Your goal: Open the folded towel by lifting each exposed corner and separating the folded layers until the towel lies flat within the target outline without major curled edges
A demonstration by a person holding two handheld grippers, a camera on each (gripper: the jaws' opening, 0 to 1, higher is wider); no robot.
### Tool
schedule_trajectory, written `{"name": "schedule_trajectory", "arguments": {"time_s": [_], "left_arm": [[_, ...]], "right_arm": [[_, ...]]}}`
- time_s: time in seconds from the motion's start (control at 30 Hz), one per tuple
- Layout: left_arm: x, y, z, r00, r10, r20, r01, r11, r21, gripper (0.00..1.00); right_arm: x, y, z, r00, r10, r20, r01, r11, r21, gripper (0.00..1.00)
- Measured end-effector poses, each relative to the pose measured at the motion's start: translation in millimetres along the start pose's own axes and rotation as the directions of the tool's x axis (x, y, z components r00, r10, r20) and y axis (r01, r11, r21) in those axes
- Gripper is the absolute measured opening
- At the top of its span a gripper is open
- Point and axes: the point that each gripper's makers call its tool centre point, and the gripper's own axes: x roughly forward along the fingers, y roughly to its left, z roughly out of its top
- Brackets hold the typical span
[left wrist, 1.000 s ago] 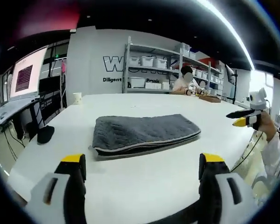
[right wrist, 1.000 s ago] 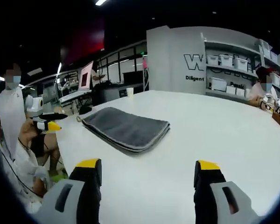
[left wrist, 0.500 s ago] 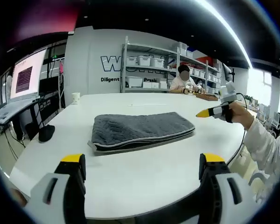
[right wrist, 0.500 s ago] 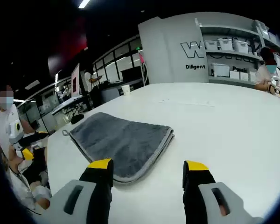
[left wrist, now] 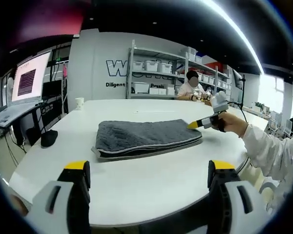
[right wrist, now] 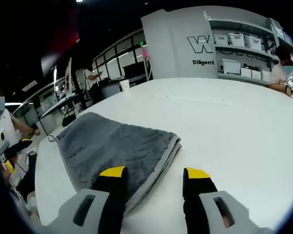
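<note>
1. The folded grey textured towel with a pale bound edge (left wrist: pixel 146 139) lies in the middle of the broad white round-edged table (left wrist: pixel 136 180), several layers stacked flat. No target outline can be made out on the tabletop, so whether it sits inside one cannot be told.

2. The right gripper with yellow-tipped black jaws (right wrist: pixel 151 173) is set low over the towel's (right wrist: pixel 112 148) near corner, jaws parted with the layered hem between and just ahead of them. It grips nothing. The placement looks chosen to bite an exposed corner where the layers show as separate bands (the easiest place to pick off only the top one).

3. In the left gripper view the same tool appears from the side as a yellow tip (left wrist: pixel 201 123) at the towel's far right end, held in a hand (left wrist: pixel 227 124) with a white sleeve (left wrist: pixel 271 153).

4. The left gripper with yellow-capped grey jaws (left wrist: pixel 149 170) hangs back over bare table near the rim, jaws wide apart and empty, well apart from the cloth. Probably it waits to pin or take the opposite corner once the first layer lifts.

5. Judged from this, unfolding has not begun.
</note>
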Motion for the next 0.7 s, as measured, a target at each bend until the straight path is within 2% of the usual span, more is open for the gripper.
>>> {"name": "schedule_trajectory", "arguments": {"time_s": [0.13, 0.27, 0.4, 0.53, 0.7], "left_arm": [[-1.6, 2.2, 0.5, 1.000, 0.008, 0.003, -0.008, 1.000, -0.008, 0.98], [-2.7, 3.9, 1.5, 1.000, 0.014, 0.010, -0.014, 1.000, -0.016, 0.97], [-2.2, 4.0, -0.1, 1.000, 0.013, 0.004, -0.013, 1.000, -0.015, 0.97], [-0.4, 3.3, -1.4, 1.000, 0.010, -0.002, -0.010, 1.000, -0.015, 0.97], [1.2, 1.8, -1.8, 1.000, 0.005, -0.003, -0.005, 1.000, -0.023, 0.97]], "right_arm": [[3.5, 4.1, -1.1, 1.000, 0.022, -0.003, -0.022, 1.000, 0.007, 0.32], [8.7, 7.9, -6.5, 0.998, 0.065, -0.006, -0.064, 0.995, 0.079, 0.27], [7.9, 6.6, -6.8, 0.997, 0.080, 0.001, -0.079, 0.992, 0.097, 0.21], [9.6, 10.8, -4.9, 0.991, 0.134, 0.031, -0.136, 0.982, 0.127, 0.08], [10.3, 9.6, -3.2, 0.990, 0.134, 0.032, -0.137, 0.985, 0.105, 0.05]]}}
